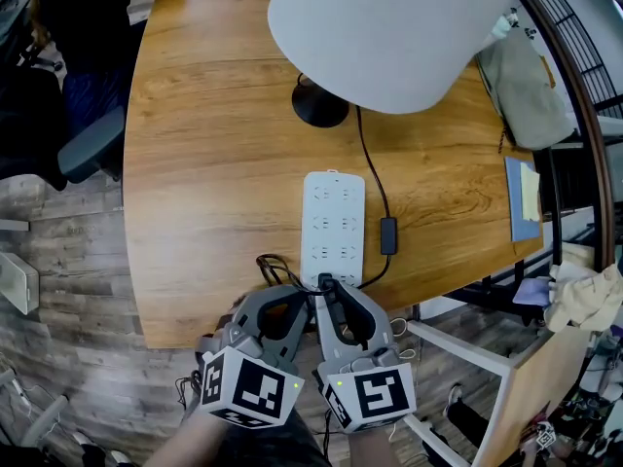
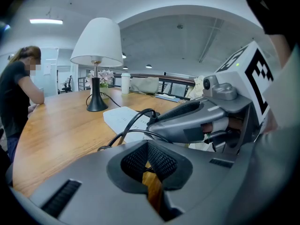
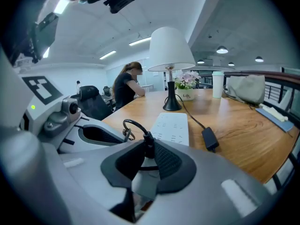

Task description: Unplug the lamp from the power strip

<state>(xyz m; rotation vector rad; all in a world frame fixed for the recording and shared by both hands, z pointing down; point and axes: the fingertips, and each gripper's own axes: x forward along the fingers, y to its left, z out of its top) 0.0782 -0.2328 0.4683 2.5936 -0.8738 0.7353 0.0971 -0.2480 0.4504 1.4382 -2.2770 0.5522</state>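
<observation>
Two hand-held grippers fill the 6 o'clock edge of the head view. Both aim away from the person at the near end of a white strip (image 1: pixel 333 212), which lies lengthwise at the centre of a wooden desk (image 1: pixel 214 163). The right gripper (image 1: pixel 331 286) has its jaws close around the black plug (image 3: pixel 148 143), which stands upright in the strip's nearest socket. Its own view shows a ribbed pad against each side of the plug, so the plug looks pinched, though contact on the left pad is hard to confirm. Gripping the plug rather than the cord likely lets it be pulled straight out without straining the wire. The left gripper (image 1: pixel 302 296) has its tips pressed together on nothing, and bare wood shows through the gap behind them. It sits just beside the right one, at the strip's near left corner, next to a loose loop of lead (image 1: pixel 273 266). It is probably placed there to steady the strip, though whether it touches the strip cannot be told. From the plug the cord (image 1: pixel 370 163) curves out toward 3 o'clock and passes through a small switch (image 1: pixel 387 233) just beside the strip. It then runs to 12 o'clock, where the lamp (image 1: pixel 389 32) stands well apart from the grippers, its white shade hiding much of the far desk. The plug sits in its socket, so the unplugging is not yet done.
</observation>
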